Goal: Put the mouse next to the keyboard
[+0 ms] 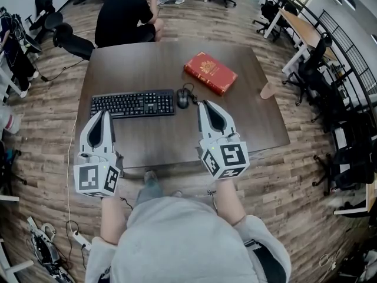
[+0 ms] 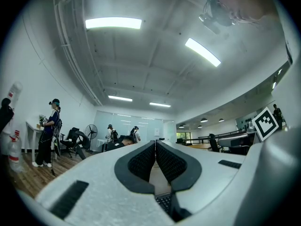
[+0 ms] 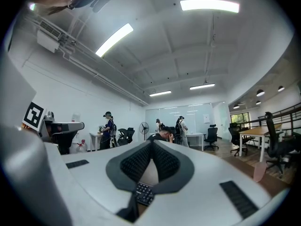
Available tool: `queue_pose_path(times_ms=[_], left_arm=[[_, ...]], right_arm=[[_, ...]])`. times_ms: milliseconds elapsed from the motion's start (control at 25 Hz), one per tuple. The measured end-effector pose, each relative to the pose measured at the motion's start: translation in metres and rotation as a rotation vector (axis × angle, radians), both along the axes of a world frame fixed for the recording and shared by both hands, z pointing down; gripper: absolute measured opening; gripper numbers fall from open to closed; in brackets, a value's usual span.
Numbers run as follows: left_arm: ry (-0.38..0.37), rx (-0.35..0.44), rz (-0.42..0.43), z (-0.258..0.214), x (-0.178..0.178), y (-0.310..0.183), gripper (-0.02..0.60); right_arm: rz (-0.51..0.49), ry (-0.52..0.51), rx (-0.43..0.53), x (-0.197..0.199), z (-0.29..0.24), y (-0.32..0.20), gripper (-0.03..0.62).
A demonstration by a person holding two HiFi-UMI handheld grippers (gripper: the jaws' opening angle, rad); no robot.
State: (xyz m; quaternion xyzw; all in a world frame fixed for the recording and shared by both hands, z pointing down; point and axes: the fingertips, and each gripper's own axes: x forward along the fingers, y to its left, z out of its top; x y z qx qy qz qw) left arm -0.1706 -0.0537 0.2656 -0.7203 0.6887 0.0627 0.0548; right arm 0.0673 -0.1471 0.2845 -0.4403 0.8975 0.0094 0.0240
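Observation:
A black keyboard (image 1: 133, 104) lies on the dark wooden table (image 1: 247, 128), and a black mouse (image 1: 182, 98) rests just off its right end. My left gripper (image 1: 105, 113) hovers over the table's near left, its tips just short of the keyboard's front edge, jaws shut and empty. My right gripper (image 1: 202, 104) is near the mouse's right side, tips together, holding nothing. In the left gripper view (image 2: 155, 143) and the right gripper view (image 3: 151, 144) the pads meet, with a strip of keyboard (image 3: 144, 193) showing below them.
A red book (image 1: 210, 72) lies on the table behind the mouse. A person in black sits at the table's far side (image 1: 125, 16). Office chairs (image 1: 65, 37) and desks stand around, with cables on the floor at left.

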Motion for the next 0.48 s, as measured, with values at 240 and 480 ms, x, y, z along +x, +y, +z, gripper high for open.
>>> queue_pose_path(times_ms=[240, 480], left_arm=[[0.004, 0.002, -0.005, -0.0006, -0.0006, -0.0007, 0.012], [0.002, 0.005, -0.007, -0.001, -0.0028, -0.0013, 0.012]], right_arm=[[0.001, -0.003, 0.005, 0.0009, -0.0021, -0.0012, 0.02], [0.004, -0.006, 0.005, -0.0001, -0.0014, -0.0024, 0.02]])
